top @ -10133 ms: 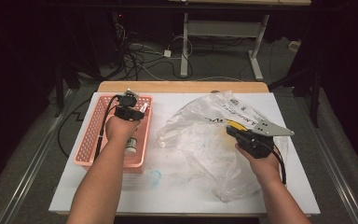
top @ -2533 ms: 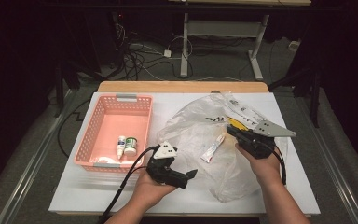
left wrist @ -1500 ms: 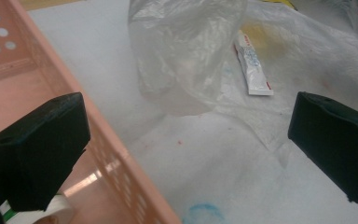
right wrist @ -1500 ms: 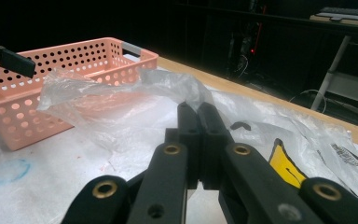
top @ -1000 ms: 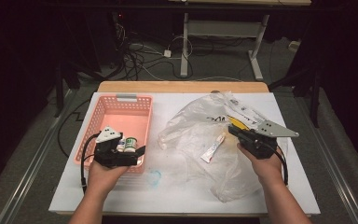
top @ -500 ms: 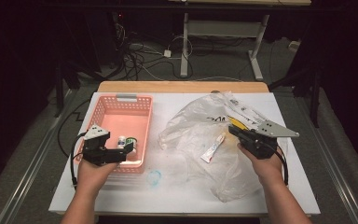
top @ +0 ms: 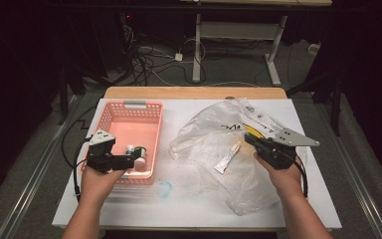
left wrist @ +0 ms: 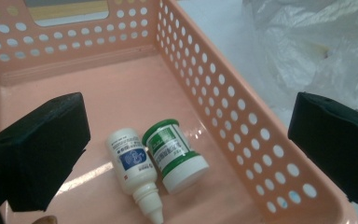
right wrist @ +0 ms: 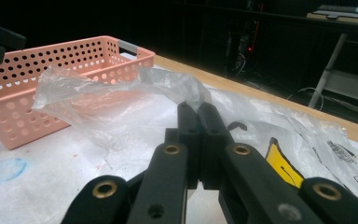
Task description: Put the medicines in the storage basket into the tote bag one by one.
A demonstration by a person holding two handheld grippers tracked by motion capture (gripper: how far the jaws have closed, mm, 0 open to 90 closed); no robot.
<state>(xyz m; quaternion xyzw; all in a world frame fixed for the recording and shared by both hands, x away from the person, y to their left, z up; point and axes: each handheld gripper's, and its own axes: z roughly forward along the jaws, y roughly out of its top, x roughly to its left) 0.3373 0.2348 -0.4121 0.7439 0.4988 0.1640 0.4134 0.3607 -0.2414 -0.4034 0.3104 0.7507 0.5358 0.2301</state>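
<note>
A pink perforated basket [top: 110, 118] stands at the table's left. On its floor lie a white dropper bottle [left wrist: 133, 170] and a green-capped white jar [left wrist: 175, 154], side by side. My left gripper [top: 138, 160] hovers over the basket's near end, open and holding nothing. In the left gripper view its jaws [left wrist: 189, 121] stand wide apart above the two bottles. A crumpled clear plastic bag [top: 204, 134] lies at centre right with a small white tube [top: 227, 157] in it. My right gripper [top: 249, 139] is shut on the bag's film, which tents up at its tips [right wrist: 198, 112].
The white tabletop [top: 194, 211] has a blue smudge [top: 165, 189] in front of the basket. A yellow label [right wrist: 279, 168] shows inside the bag near my right gripper. Beyond the table's wooden back edge [top: 194, 92] are floor cables and desk legs.
My left gripper came over from the bag's near edge to the basket's near end, then drifted slightly left. The right gripper and the bag have stayed put.
</note>
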